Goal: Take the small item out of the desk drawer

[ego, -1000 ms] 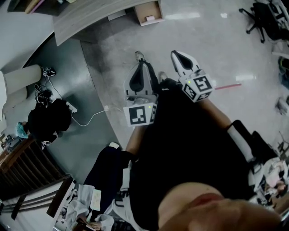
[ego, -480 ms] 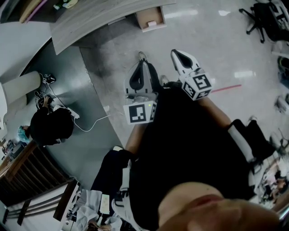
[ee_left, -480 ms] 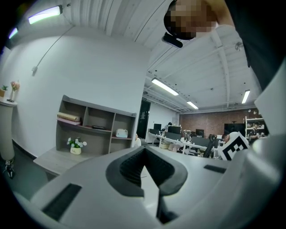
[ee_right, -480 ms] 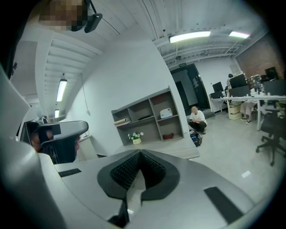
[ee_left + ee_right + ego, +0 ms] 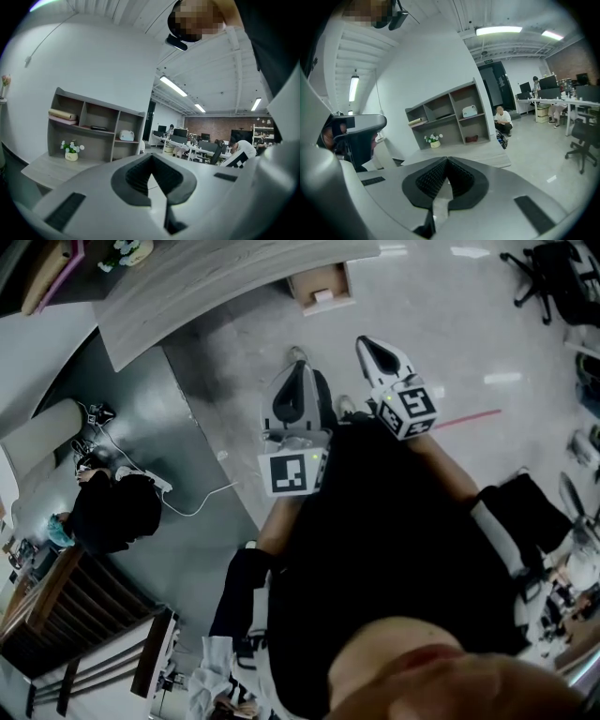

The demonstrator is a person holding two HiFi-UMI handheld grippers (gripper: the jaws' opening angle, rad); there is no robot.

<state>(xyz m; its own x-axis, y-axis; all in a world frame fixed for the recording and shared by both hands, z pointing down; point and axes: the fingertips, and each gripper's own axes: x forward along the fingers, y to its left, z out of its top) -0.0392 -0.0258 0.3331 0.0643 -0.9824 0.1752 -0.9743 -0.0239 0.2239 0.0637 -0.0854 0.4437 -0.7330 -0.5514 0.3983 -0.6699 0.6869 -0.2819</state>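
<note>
Standing on the pale floor (image 5: 450, 343) of an open office, a person in dark clothing faces a curved grey surface (image 5: 216, 287), a pair of tongs in each hand. At far left, a black bag (image 5: 117, 512) lies on a darker strip of flooring with a white cable (image 5: 192, 505) running beside it. Both sit lower in the head view than a second ago. The surface now fills more of the upper left. Just right of it, the open drawer (image 5: 298, 292) juts out from its edge and has slid down and closer in the picture. A small pale item (image 5: 323, 296) rests inside it, untouched and well apart from both tools.

At centre, the left tongs (image 5: 298, 376) are held out in front of the body. Their tips are pressed together with nothing between them. Just beside them, the right tongs (image 5: 366, 345) are likewise closed and empty. Both keep the same pose against the body as a second earlier, while the room has shifted around them.

Further right, a red line (image 5: 466, 418) marks the floor, and a black office chair (image 5: 553, 277) stands at the top corner. From the right gripper view, a shelf unit (image 5: 450, 115) rises behind the surface, and a person (image 5: 503, 123) crouches beside it.
</note>
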